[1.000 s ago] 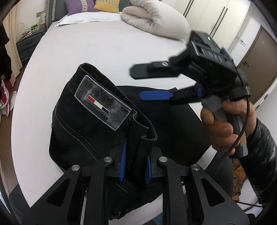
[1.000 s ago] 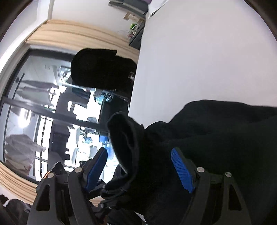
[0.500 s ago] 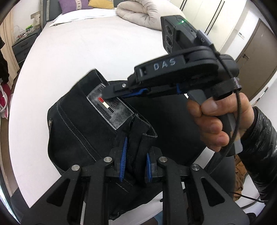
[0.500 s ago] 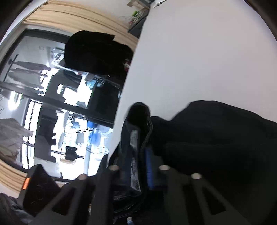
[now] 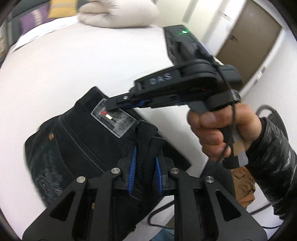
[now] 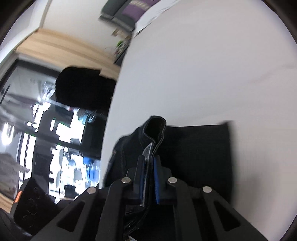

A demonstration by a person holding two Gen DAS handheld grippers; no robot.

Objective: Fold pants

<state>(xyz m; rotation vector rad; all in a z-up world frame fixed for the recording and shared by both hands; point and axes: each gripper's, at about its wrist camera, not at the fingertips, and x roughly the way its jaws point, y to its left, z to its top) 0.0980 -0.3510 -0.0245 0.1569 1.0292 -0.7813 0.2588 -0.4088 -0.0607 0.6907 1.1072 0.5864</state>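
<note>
Black pants [image 5: 78, 146] lie bunched at the near edge of a white bed [image 5: 74, 64], waistband up, with a grey brand patch [image 5: 115, 118]. My left gripper [image 5: 145, 165] is shut on the waistband fabric near the patch. My right gripper [image 5: 118, 103], held in a hand, reaches in from the right and pinches the waistband at the patch's far end. In the right wrist view the right gripper [image 6: 149, 176] is shut on the waistband, with the pants [image 6: 194, 153] spread on the bed beyond it.
A rolled beige duvet [image 5: 118, 13] and purple and yellow pillows [image 5: 48, 16] lie at the far end of the bed. A brown door [image 5: 248, 37] stands at the right. A dark garment [image 6: 83, 89] hangs by the window left of the bed.
My right gripper was open a second ago; it moved in to the waistband by the patch and closed on it. My left gripper has kept its hold throughout.
</note>
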